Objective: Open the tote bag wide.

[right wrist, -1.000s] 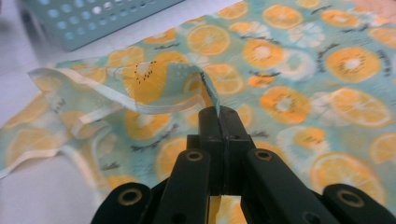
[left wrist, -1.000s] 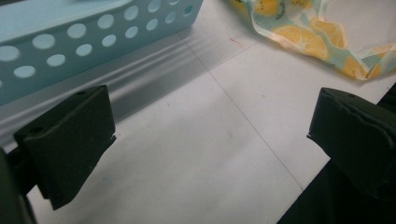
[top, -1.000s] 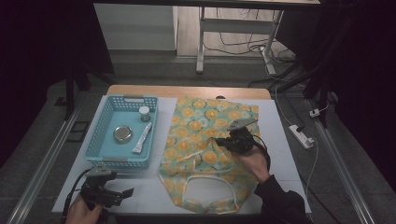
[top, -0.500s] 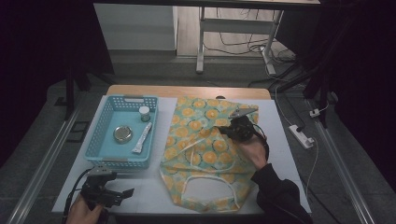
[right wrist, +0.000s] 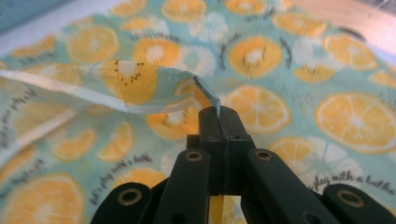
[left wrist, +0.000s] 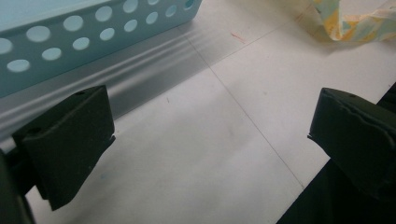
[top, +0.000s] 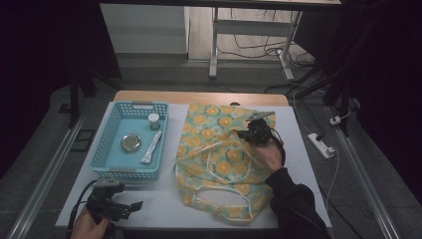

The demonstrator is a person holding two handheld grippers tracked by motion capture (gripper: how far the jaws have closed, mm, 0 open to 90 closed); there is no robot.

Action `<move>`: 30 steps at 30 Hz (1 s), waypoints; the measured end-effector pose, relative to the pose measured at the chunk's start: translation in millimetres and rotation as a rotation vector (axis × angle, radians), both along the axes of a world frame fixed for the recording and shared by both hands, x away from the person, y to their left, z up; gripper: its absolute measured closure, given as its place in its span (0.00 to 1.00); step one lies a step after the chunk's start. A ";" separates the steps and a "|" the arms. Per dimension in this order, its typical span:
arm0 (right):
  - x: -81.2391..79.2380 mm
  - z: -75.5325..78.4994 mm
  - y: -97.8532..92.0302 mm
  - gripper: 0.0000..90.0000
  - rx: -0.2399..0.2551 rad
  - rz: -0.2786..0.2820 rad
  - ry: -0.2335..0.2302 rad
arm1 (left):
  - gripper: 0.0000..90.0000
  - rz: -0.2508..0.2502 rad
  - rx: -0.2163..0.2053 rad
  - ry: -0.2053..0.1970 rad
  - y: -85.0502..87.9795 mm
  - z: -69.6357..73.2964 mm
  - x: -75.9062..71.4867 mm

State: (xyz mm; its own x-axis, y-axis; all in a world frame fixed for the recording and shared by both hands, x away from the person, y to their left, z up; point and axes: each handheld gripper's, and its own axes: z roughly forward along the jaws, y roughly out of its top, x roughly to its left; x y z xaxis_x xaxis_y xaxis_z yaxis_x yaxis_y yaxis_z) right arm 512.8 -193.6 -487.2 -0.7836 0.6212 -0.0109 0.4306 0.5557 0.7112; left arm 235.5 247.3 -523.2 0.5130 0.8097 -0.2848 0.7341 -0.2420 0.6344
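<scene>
Orange-print fabric bag [top: 219, 159] lies flat on the white table [top: 164, 204]; the right gripper [right wrist: 218, 112], clenched on its edge, has carried that edge farther up the bag, folding it over. Left gripper [left wrist: 210, 135] rests released.

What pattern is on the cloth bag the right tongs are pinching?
Orange and kiwi slices on pale mint fabric bag, with small black script; clearest in the right gripper view.

High camera overlooks table [top: 164, 199] (claw cameras ride close)
</scene>
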 end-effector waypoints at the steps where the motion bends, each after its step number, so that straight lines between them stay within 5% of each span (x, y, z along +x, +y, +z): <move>1: 0.7 -3.6 -0.2 1.00 -0.008 -0.002 0.007 | 0.01 0.000 0.000 0.001 0.0 0.0 0.1; 11: 4.1 -24.4 -1.1 0.92 -0.056 -0.003 0.062 | 0.01 -0.002 -0.002 0.000 0.1 -0.1 -0.1; 19: -3.3 -3.4 -5.0 0.66 0.013 -0.025 0.024 | 0.01 0.001 -0.009 -0.003 1.0 0.2 -0.7; 30: -25.8 8.1 4.2 0.42 0.054 0.046 0.045 | 0.01 0.002 -0.005 -0.005 0.5 0.3 -1.1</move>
State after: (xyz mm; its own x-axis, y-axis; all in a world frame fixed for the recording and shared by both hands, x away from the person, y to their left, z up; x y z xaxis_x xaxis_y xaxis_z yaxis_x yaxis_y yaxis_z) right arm 487.0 -189.4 -479.2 -0.8103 0.5832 0.0571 0.4374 0.5372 0.7212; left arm 234.4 247.8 -522.8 0.5132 0.8093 -0.2857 0.7310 -0.2379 0.6395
